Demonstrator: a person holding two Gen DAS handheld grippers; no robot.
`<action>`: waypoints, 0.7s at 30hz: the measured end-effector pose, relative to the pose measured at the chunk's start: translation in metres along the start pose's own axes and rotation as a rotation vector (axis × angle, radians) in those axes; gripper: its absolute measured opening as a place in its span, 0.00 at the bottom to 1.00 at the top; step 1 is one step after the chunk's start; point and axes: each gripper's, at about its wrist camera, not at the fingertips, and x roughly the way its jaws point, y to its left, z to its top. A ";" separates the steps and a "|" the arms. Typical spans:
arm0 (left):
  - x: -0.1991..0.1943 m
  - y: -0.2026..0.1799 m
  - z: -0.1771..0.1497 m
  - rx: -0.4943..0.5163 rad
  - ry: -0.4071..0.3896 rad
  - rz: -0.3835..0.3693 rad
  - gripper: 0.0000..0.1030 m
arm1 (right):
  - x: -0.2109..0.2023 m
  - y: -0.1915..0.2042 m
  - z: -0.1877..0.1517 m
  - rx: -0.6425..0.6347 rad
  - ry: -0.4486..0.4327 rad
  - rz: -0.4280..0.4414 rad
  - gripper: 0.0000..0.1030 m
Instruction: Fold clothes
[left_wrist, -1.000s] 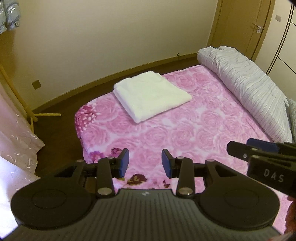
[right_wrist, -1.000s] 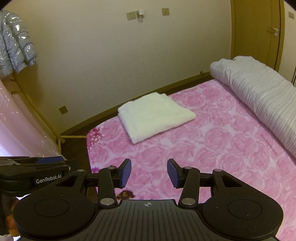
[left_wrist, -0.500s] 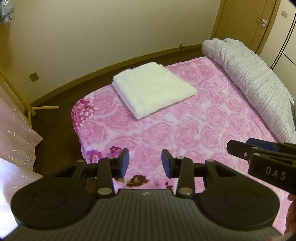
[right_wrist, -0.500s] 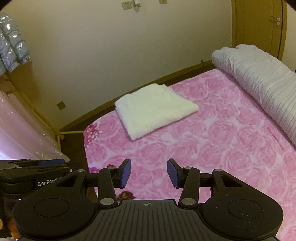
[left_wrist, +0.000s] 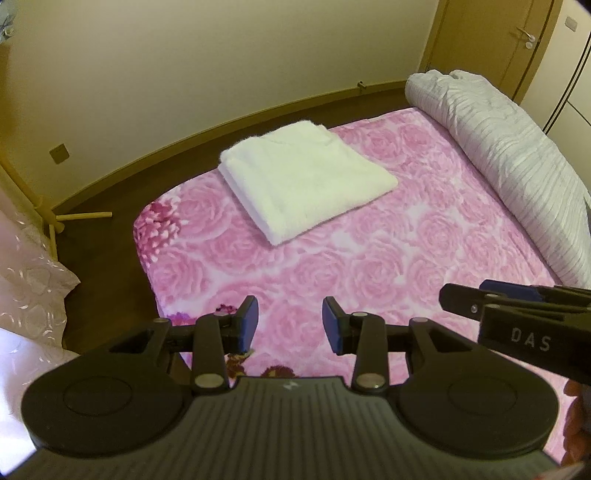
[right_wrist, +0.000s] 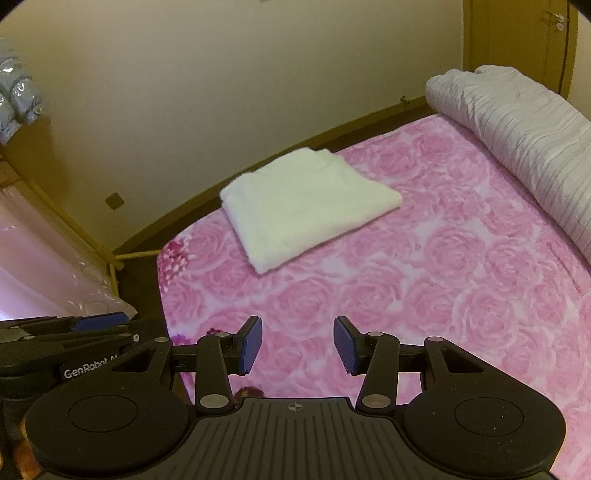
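Note:
A white fluffy garment (left_wrist: 306, 182) lies folded into a neat rectangle near the far left corner of the bed (left_wrist: 406, 258), which has a pink rose-print cover. It shows again as the white garment (right_wrist: 308, 206) in the right wrist view. My left gripper (left_wrist: 290, 323) hovers over the near edge of the bed, well short of the garment, open with nothing between its blue pads. My right gripper (right_wrist: 297, 343) hangs beside it at the same distance, also open and empty. Each gripper appears at the edge of the other's view.
A rolled grey striped duvet (left_wrist: 509, 155) lies along the right side of the bed. Dark floor and a cream wall (left_wrist: 184, 74) lie beyond the bed, with a door (left_wrist: 491, 40) at the far right. A sheer curtain (left_wrist: 29, 288) and a wooden rack leg (left_wrist: 79, 216) stand at the left.
Both grippers have moved forward and down toward the bed, so the folded garment looks larger and closer. Their jaws have kept the same gap.

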 end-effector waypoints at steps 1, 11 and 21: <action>0.002 0.001 0.001 0.002 0.000 0.003 0.33 | 0.003 0.000 0.002 0.001 0.002 0.002 0.46; 0.019 0.011 0.013 -0.010 0.004 0.030 0.33 | 0.028 0.007 0.020 0.002 0.023 0.025 0.46; 0.018 0.017 0.021 -0.033 -0.060 0.060 0.35 | 0.036 0.012 0.030 -0.005 0.021 0.033 0.46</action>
